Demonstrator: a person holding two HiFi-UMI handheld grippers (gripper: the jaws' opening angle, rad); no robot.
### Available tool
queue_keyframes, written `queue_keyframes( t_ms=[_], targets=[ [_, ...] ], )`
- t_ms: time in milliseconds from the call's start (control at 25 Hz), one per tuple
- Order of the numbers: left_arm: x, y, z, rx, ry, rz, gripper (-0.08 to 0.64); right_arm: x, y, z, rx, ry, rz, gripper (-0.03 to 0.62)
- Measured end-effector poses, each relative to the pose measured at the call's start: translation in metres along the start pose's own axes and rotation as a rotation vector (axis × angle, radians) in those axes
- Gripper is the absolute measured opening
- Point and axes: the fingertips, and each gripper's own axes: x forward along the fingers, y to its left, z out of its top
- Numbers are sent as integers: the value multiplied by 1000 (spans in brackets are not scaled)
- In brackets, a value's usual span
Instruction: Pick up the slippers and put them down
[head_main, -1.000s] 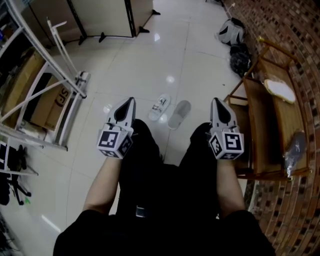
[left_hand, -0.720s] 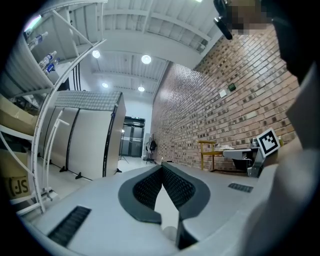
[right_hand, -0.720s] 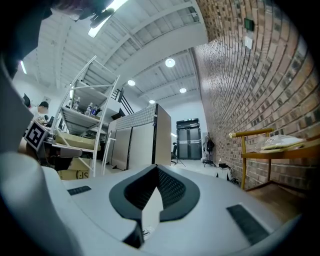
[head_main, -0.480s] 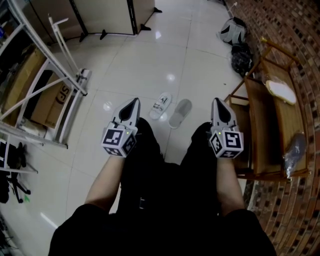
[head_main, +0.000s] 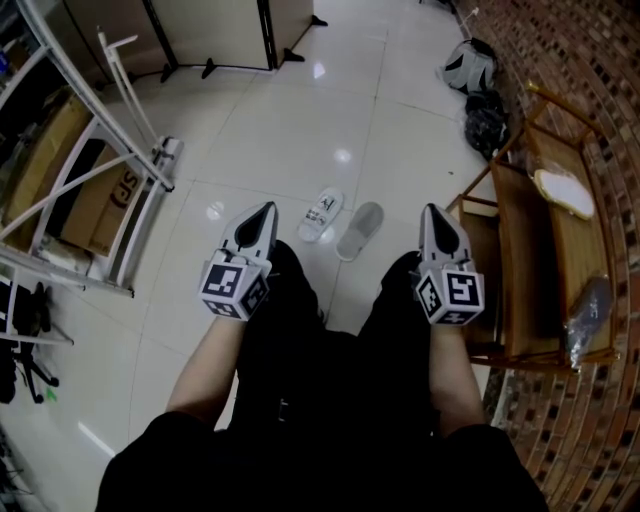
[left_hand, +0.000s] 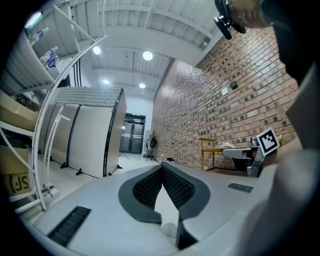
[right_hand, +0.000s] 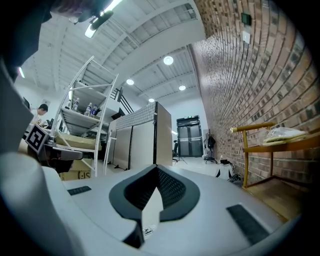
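Observation:
Two slippers lie side by side on the white tiled floor in the head view: a white one with dark print (head_main: 321, 214) and a plain grey one (head_main: 360, 229). Both sit ahead of the person's knees, between the two grippers. My left gripper (head_main: 266, 208) is held level to the left of the slippers, its jaws closed tip to tip on nothing (left_hand: 162, 165). My right gripper (head_main: 430, 209) is level to their right, also shut and empty (right_hand: 156, 167). Neither gripper view shows the slippers.
A wooden bench (head_main: 520, 250) stands at the right against the brick wall, with a white item (head_main: 563, 190) and a plastic bag (head_main: 590, 300) on it. A metal rack (head_main: 100, 150) with a cardboard box (head_main: 110, 200) is at the left. Bags (head_main: 470, 65) lie further back.

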Motion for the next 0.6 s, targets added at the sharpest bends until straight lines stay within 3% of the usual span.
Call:
queue_keyframes(
  t_ms=[600],
  targets=[
    [0,-3,3,38,-16,-16,3,-2,2,4,12,-34,3,8]
  ],
)
